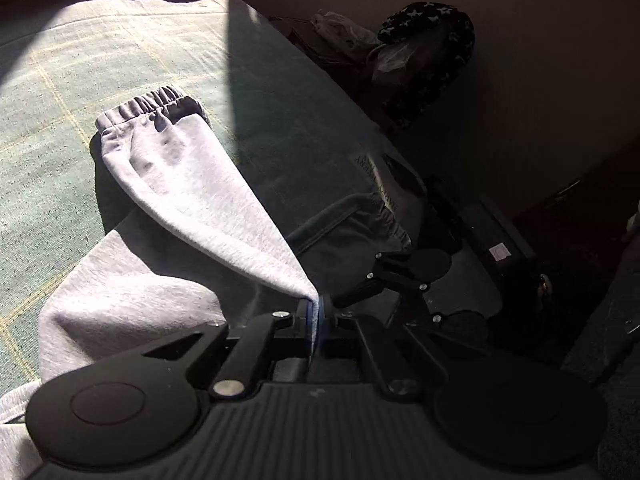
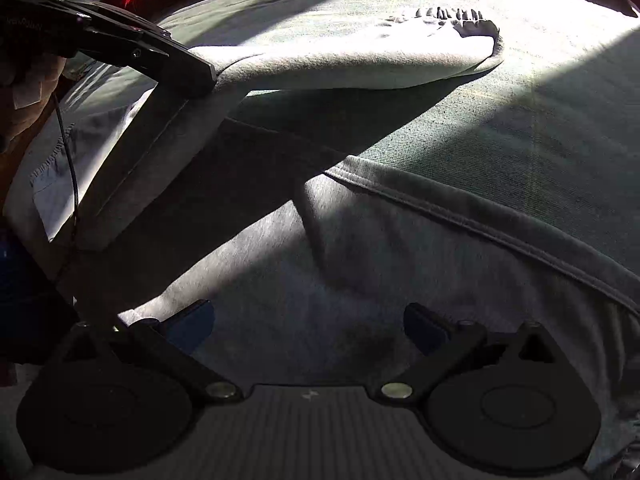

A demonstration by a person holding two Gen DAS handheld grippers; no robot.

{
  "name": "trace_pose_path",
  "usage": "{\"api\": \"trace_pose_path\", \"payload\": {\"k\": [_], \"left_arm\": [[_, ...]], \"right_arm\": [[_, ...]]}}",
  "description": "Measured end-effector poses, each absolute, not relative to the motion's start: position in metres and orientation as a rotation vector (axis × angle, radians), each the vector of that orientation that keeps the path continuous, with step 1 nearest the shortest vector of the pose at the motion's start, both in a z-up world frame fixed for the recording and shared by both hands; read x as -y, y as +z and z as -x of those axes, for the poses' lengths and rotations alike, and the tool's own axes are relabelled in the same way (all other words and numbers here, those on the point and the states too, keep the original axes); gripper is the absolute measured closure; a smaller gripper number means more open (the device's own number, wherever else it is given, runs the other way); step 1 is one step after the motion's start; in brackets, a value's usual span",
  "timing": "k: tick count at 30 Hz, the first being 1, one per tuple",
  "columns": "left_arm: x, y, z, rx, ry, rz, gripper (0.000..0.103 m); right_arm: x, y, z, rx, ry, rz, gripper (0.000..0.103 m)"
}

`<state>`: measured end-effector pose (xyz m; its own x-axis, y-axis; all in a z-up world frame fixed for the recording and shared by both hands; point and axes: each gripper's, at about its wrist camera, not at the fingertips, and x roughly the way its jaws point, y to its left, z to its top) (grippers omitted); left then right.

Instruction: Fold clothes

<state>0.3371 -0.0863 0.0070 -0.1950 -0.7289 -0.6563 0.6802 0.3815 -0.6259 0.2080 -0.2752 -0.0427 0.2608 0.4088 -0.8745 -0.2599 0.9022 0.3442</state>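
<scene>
A: Left hand-held gripper [image 1: 316, 316]?

B: Clenched on the grey sweatshirt sleeve [image 1: 192, 184], pinched near the lower centre of the left wrist view. Stretched up and left from there to its elastic cuff [image 1: 156, 110], sunlit, left of centre.

A: And the right hand-held gripper [image 2: 308, 328]?

B: Released. Blue pads wide apart at the bottom of the right wrist view, nothing between them, only the sweatshirt body [image 2: 360, 264] underneath. Whether touching the cloth, hard to tell.

A: Where was the garment?

B: Spread on the green checked bedcover [image 2: 540, 140]. Hem seam crossing the right side of the right wrist view. Sleeve lifted clear across the top, held at upper left by the other gripper, cuff end sagging to the cover.

A: Progress?

B: Early, by the look of it. Body laid out but not flat, no finished fold visible. One sleeve picked up, probably to be brought in over the body. Left to do: laying that sleeve down, the second sleeve (not clearly seen), then folding the body.

A: Anything else nearby?

B: Dark clutter and a star-patterned thing [image 1: 432, 28] beyond the bed, upper right.
</scene>
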Motion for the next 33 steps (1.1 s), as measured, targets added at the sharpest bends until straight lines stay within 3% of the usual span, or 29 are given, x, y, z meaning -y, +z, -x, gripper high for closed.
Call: {"api": "trace_pose_path", "payload": {"k": [8,18,29,32,33], "left_arm": [[0.092,-0.009,-0.307,-1.275,-1.320,0.077,0.103],[0.095,-0.027,-0.300,-1.302,-1.306,0.106,0.103],[0.088,-0.028,-0.291,-1.283,-1.305,0.139,0.102],[0.084,-0.031,-0.292,-1.307,-1.303,0.153,0.102],[0.083,-0.033,-0.292,-1.323,-1.299,0.155,0.101]], "right_arm": [[0.319,-0.035,-0.205,-1.252,0.371,-0.330,0.001],[0.358,-0.070,-0.230,-1.162,0.428,-1.069,0.001],[0.301,-0.131,-0.290,-1.264,0.634,-1.282,0.021],[0.289,-0.136,-0.303,-1.293,0.651,-1.255,0.029],[0.286,-0.136,-0.306,-1.300,0.647,-1.230,0.039]]}}
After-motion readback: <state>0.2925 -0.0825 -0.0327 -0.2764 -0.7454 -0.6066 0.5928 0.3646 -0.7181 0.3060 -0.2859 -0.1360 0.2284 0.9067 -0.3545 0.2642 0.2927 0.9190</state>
